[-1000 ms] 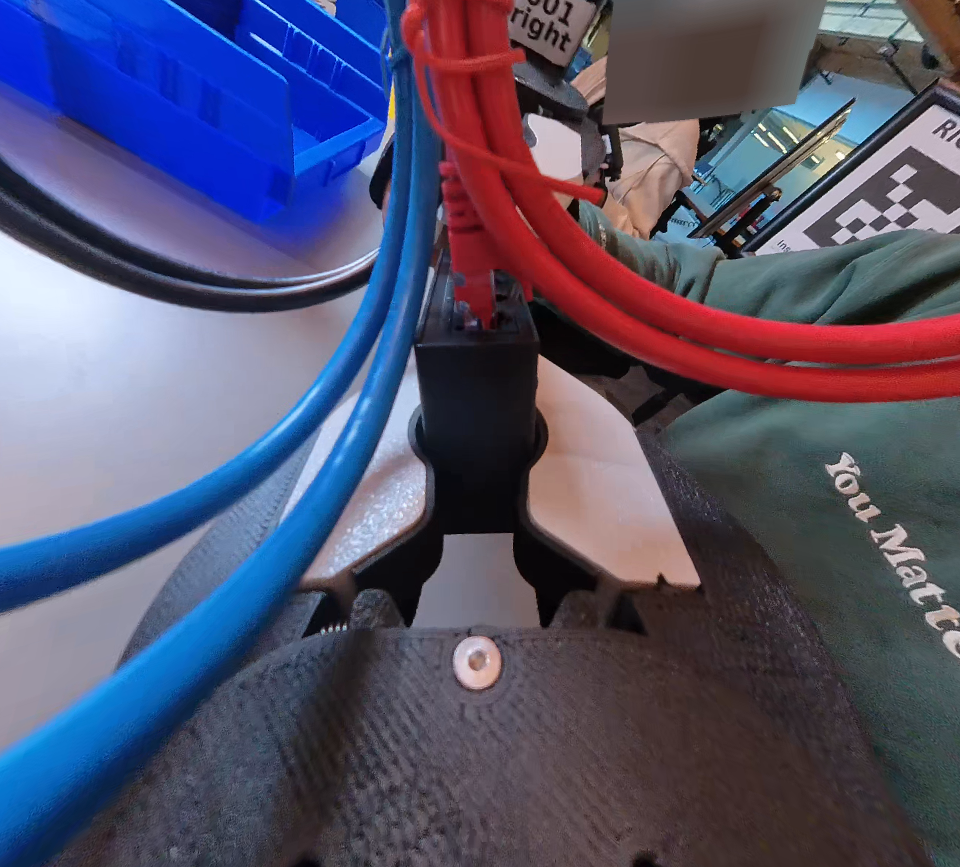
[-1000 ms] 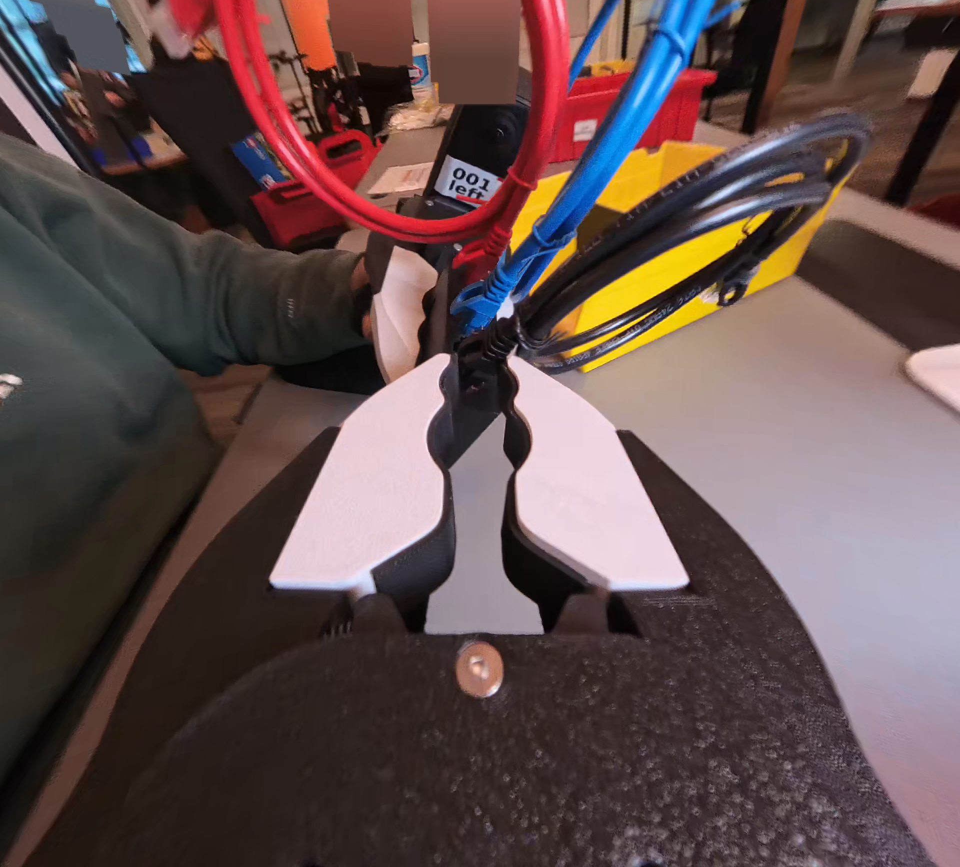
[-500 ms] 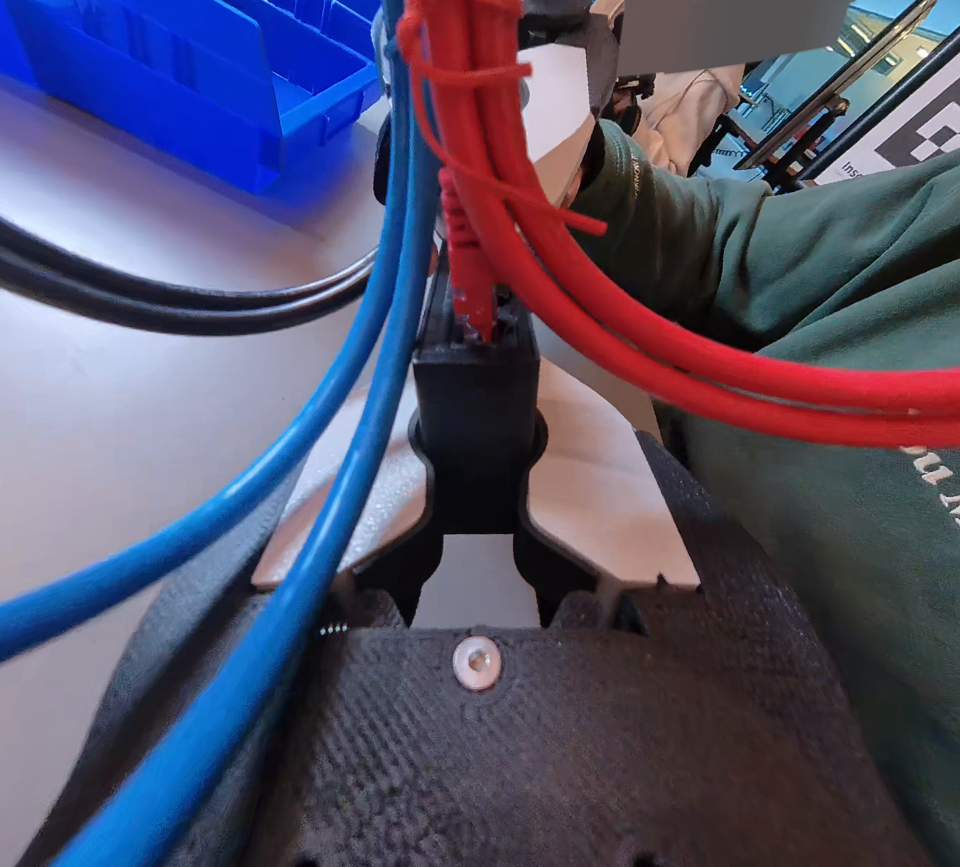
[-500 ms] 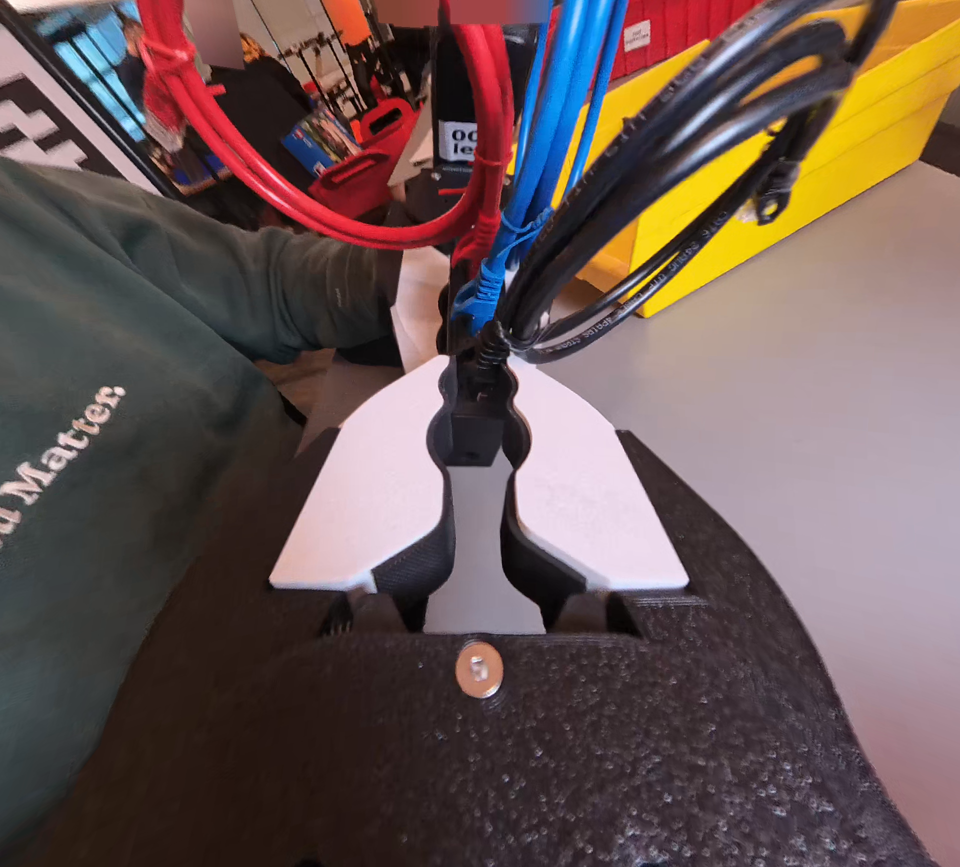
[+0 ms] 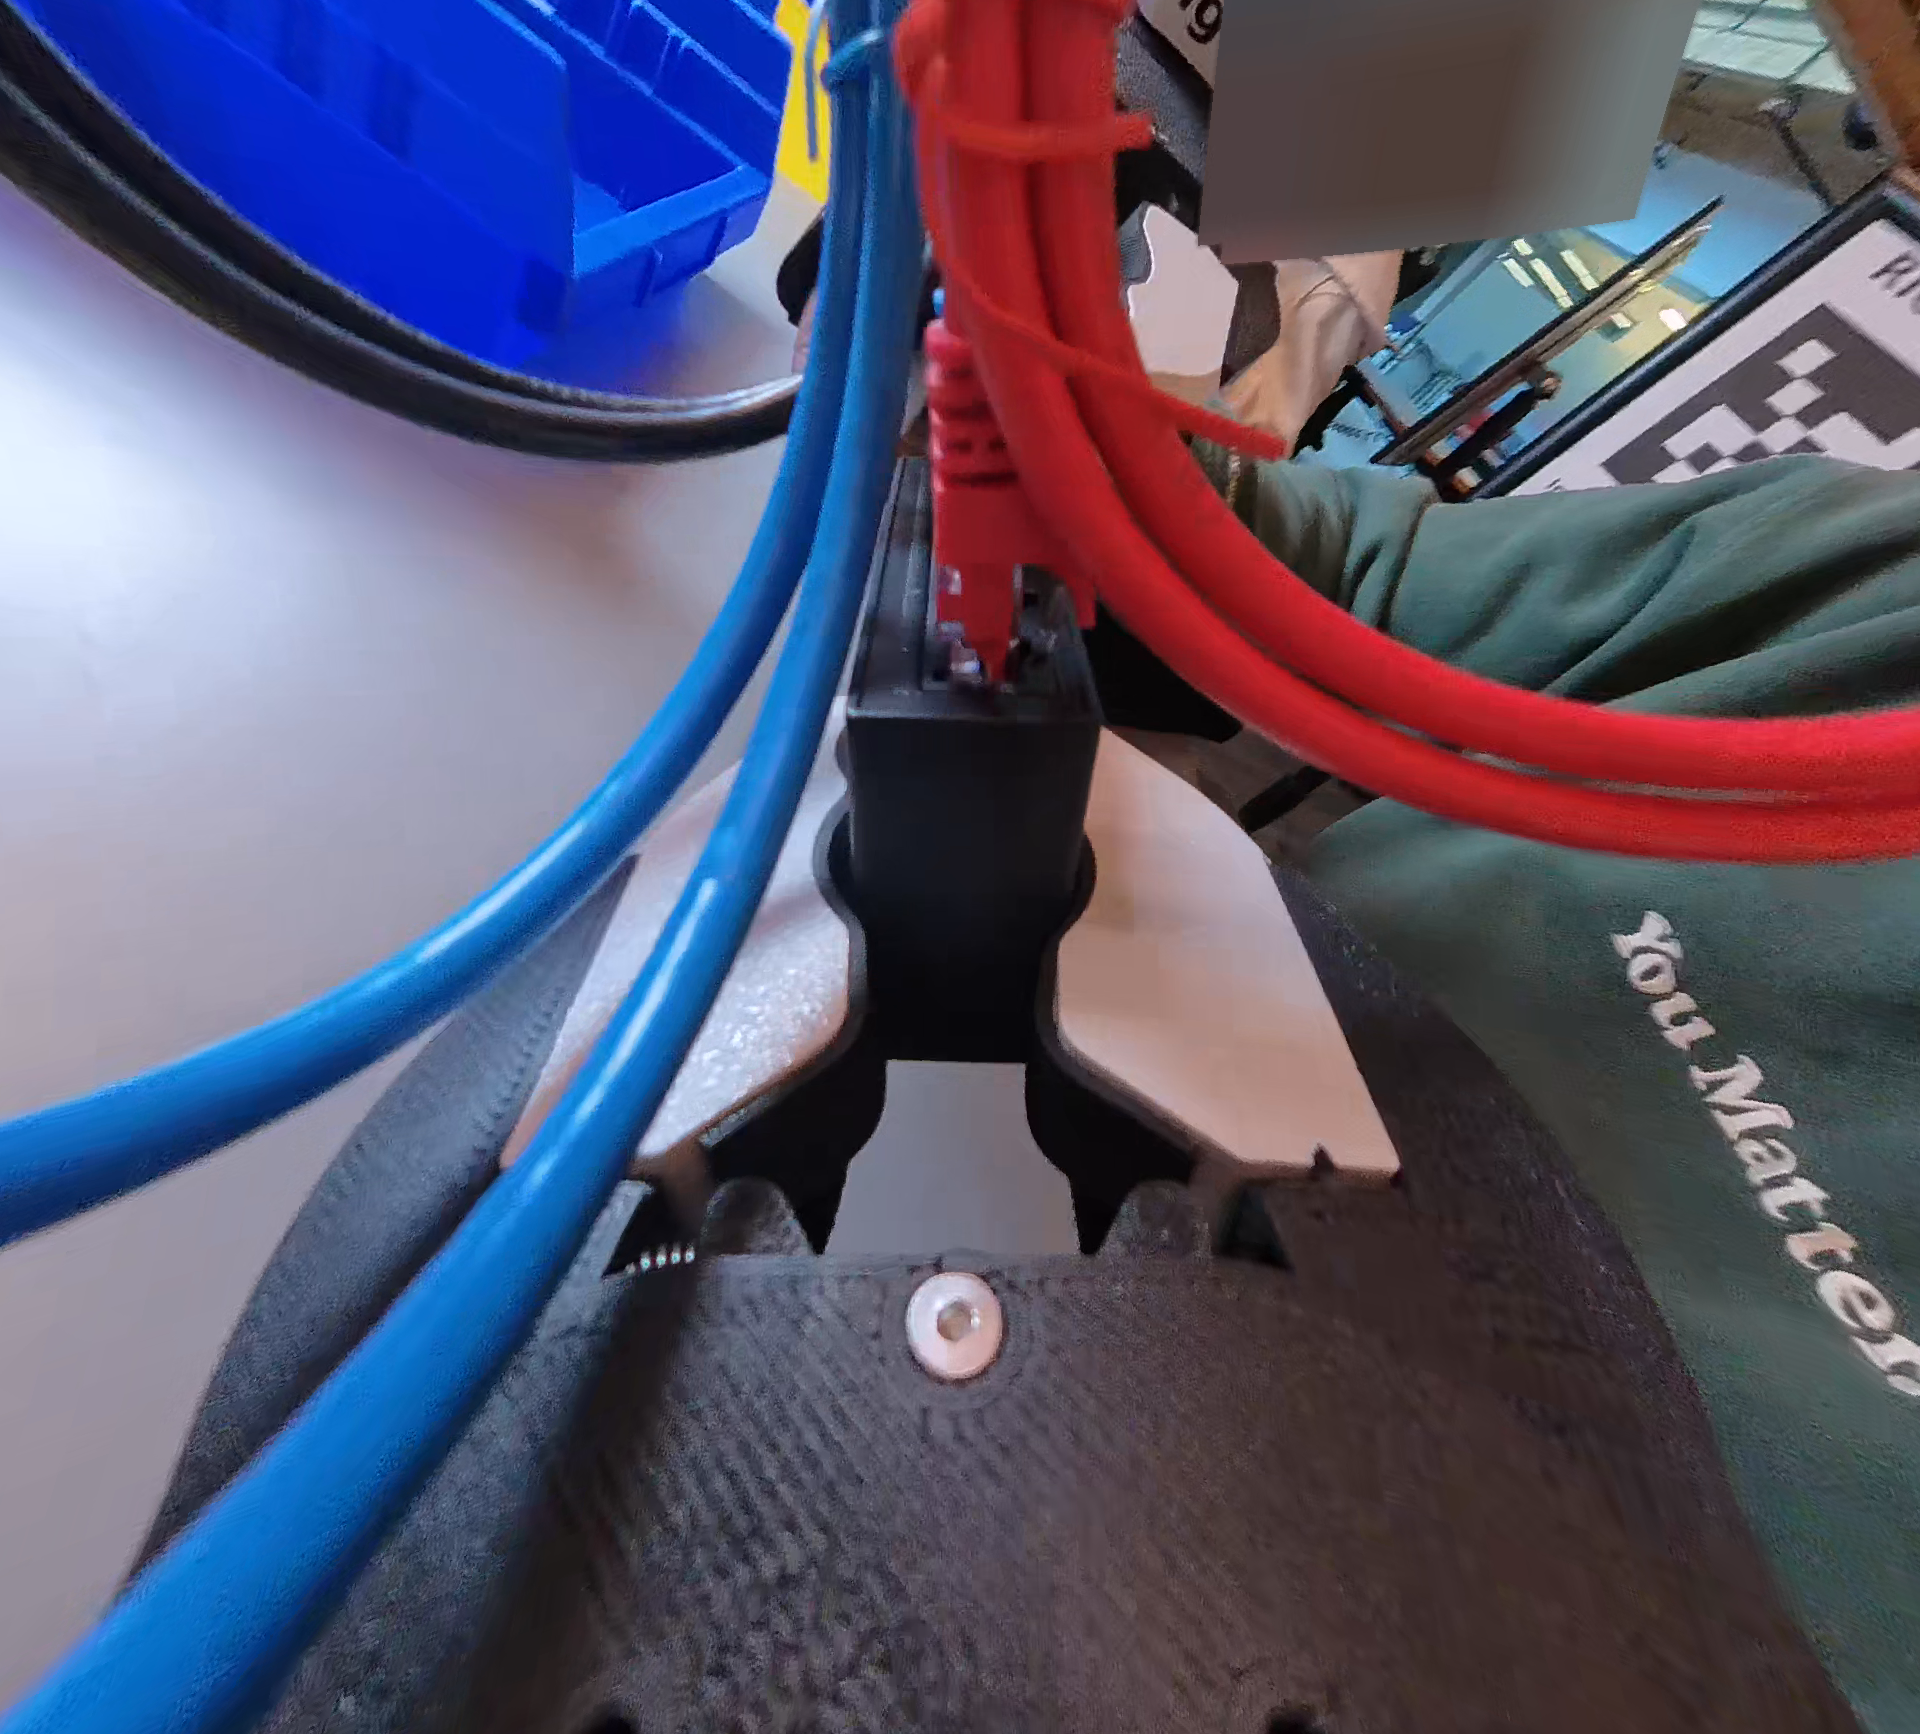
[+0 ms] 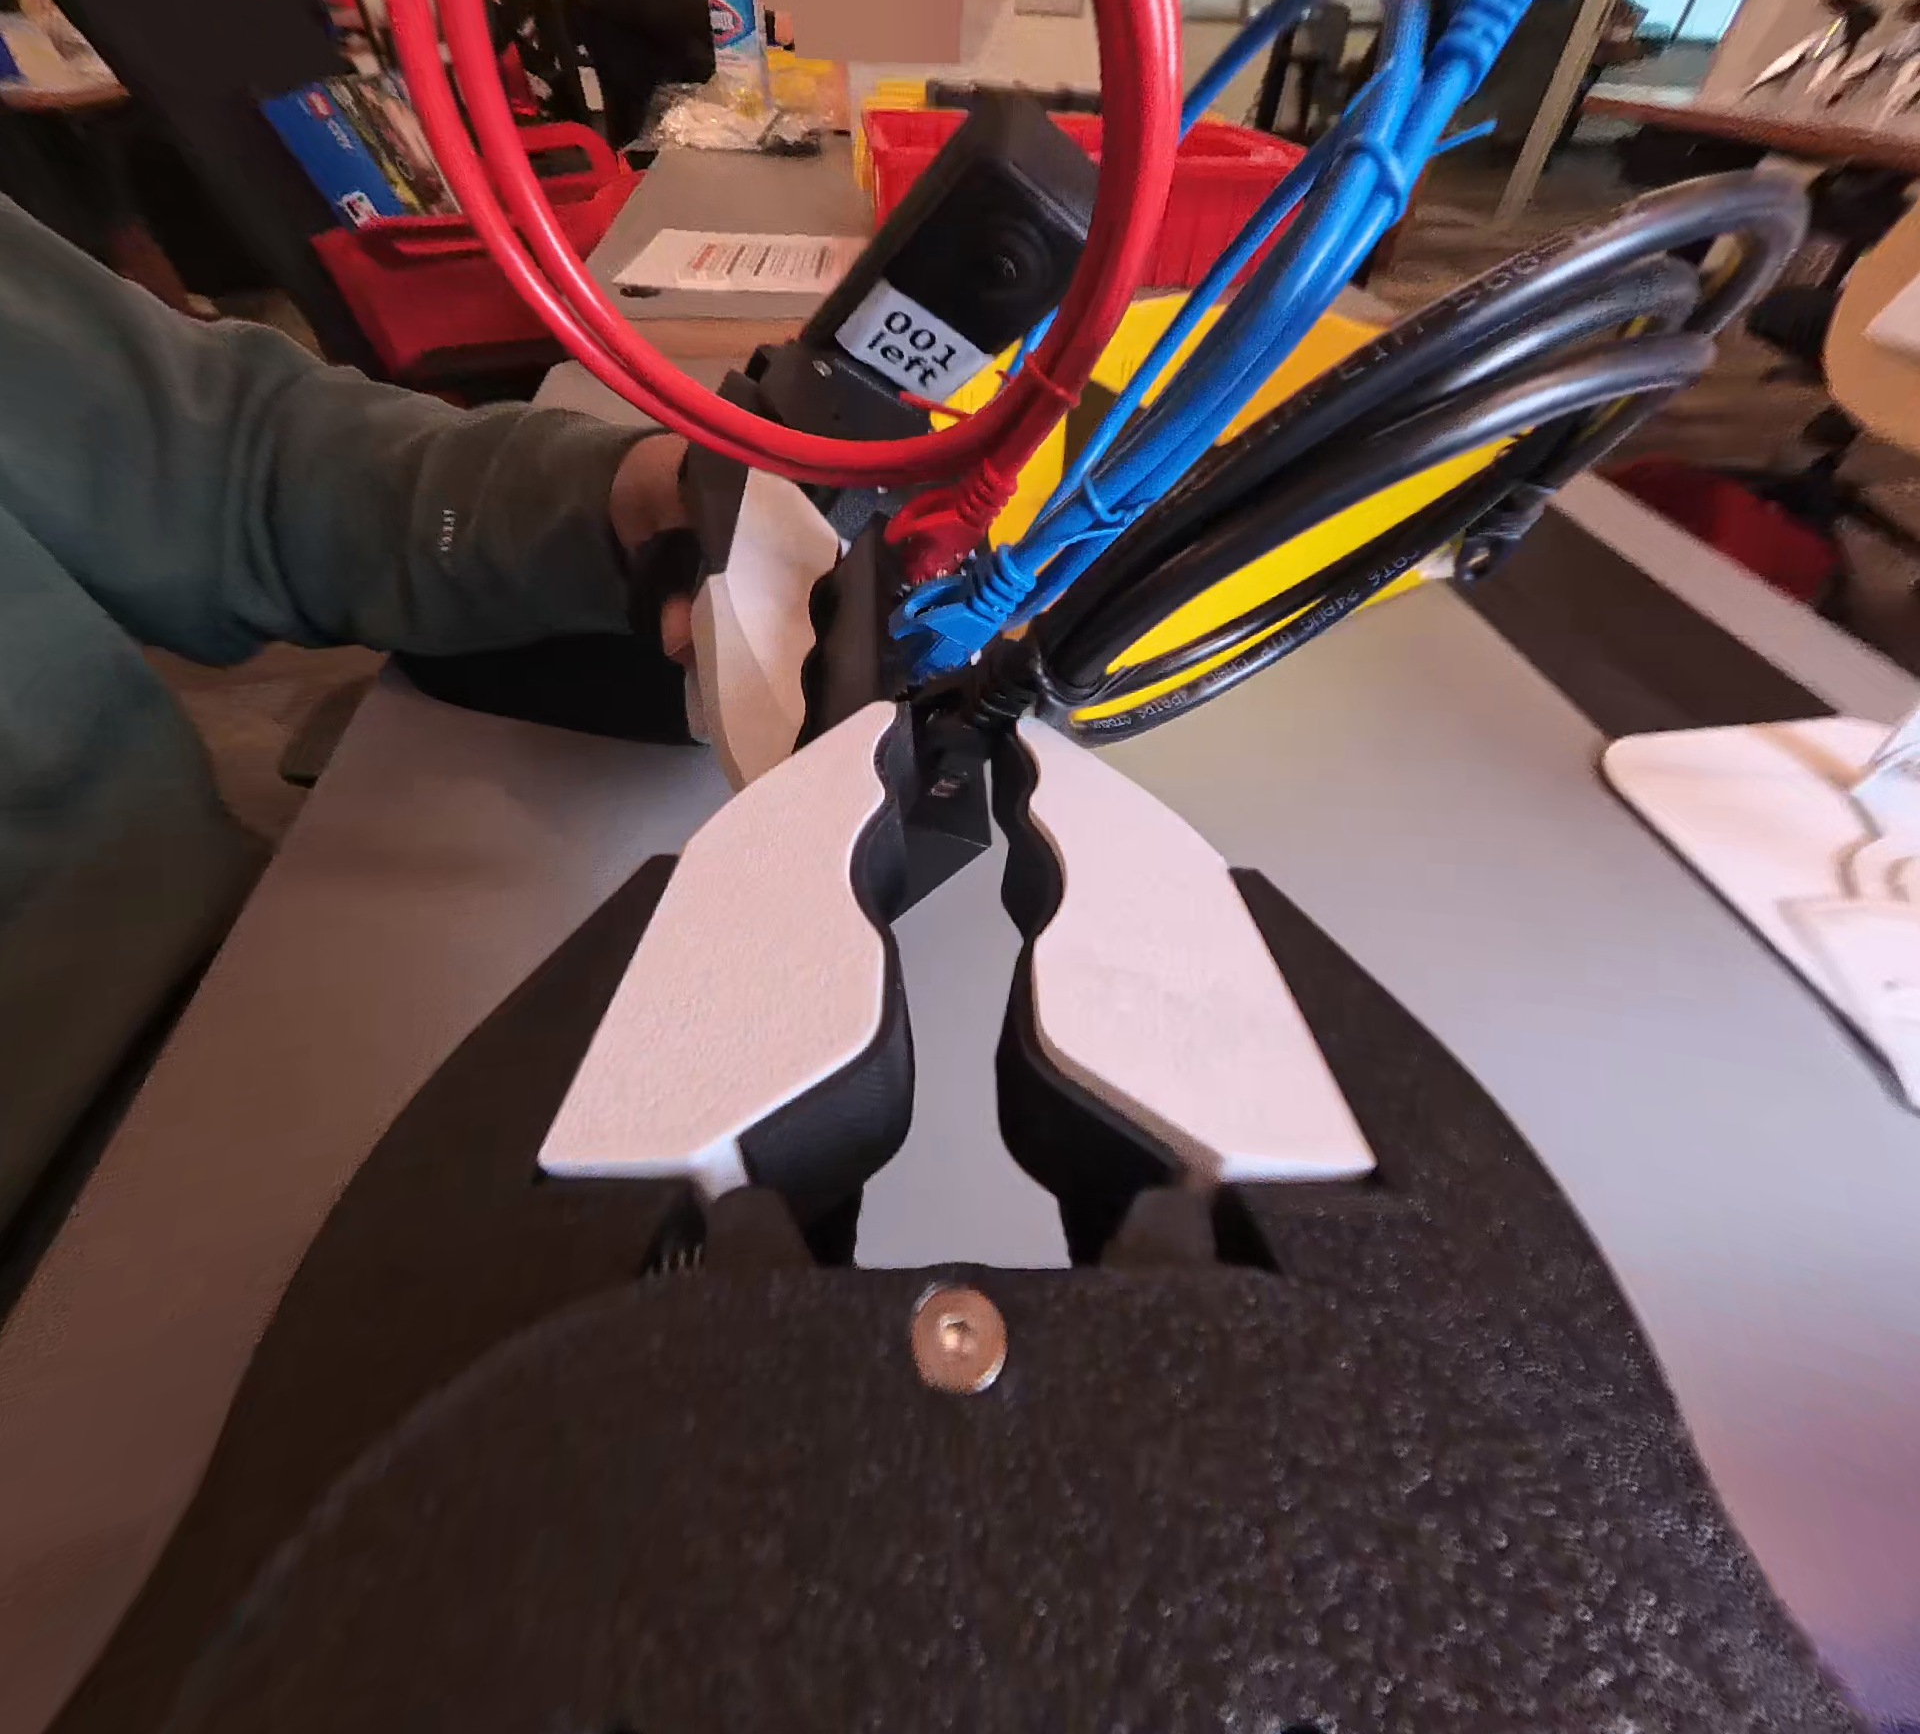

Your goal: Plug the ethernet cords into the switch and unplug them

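Note:
My left gripper (image 5: 971,853) is shut on one end of the small black switch (image 5: 971,780), held above the table. A red cord's plug (image 5: 966,479) sits in a port on its top. Blue cords (image 5: 727,749) and a black cord (image 5: 416,375) hang past it. In the right wrist view my right gripper (image 6: 956,739) is closed about the switch's other end (image 6: 935,832), which lies tilted between the fingers. The red plug (image 6: 940,531), blue plug (image 6: 956,614) and coiled black cord (image 6: 1351,479) rise from the switch. The left gripper (image 6: 821,635) holds the far end.
Blue bins (image 5: 364,74) stand at the far left of the grey table (image 6: 1351,853). A yellow bin (image 6: 1299,521) and red bins (image 6: 436,282) are beyond the switch. A white object (image 6: 1766,811) lies at right. A green sleeve (image 6: 260,489) fills the left. One gripper's finger ends stand about 5 centimetres off the other's.
The cord bundle has swung from upright to leaning right in the right wrist view, and the switch now sits tilted between the right fingers. The left grip is unchanged.

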`<state>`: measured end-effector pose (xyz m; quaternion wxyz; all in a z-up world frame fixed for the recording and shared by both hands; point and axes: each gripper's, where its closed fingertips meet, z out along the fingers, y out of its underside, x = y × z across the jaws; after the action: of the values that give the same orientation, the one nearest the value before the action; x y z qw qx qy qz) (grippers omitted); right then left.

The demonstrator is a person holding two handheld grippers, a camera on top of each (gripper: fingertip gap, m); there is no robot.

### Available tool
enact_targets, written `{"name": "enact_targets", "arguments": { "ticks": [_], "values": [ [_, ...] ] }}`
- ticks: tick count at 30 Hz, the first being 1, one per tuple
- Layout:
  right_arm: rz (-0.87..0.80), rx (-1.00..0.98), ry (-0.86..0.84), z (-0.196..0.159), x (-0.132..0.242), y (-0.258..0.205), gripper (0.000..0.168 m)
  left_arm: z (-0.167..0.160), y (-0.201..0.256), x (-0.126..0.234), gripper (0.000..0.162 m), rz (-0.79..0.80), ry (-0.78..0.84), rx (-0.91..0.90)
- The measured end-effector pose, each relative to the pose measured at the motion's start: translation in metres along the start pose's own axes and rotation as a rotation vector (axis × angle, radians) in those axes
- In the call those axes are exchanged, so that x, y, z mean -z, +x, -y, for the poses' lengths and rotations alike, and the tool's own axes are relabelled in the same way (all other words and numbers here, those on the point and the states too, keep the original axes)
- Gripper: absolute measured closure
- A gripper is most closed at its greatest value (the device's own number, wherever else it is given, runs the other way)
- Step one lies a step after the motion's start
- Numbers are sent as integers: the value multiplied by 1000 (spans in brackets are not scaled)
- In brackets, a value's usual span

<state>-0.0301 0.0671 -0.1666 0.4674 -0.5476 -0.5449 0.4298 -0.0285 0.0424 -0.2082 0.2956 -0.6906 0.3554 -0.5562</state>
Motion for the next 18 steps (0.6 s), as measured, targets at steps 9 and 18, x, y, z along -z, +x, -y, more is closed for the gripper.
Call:
{"name": "enact_targets", "arguments": {
  "ticks": [9,18],
  "values": [
    [-179,-76,156,73,89,47,155,-2,16,-3,128,-70,-1,-85],
    [-343,-561,-184,17,178,142,154,-3,16,-3,131,-57,3,-71]
  ]
}}
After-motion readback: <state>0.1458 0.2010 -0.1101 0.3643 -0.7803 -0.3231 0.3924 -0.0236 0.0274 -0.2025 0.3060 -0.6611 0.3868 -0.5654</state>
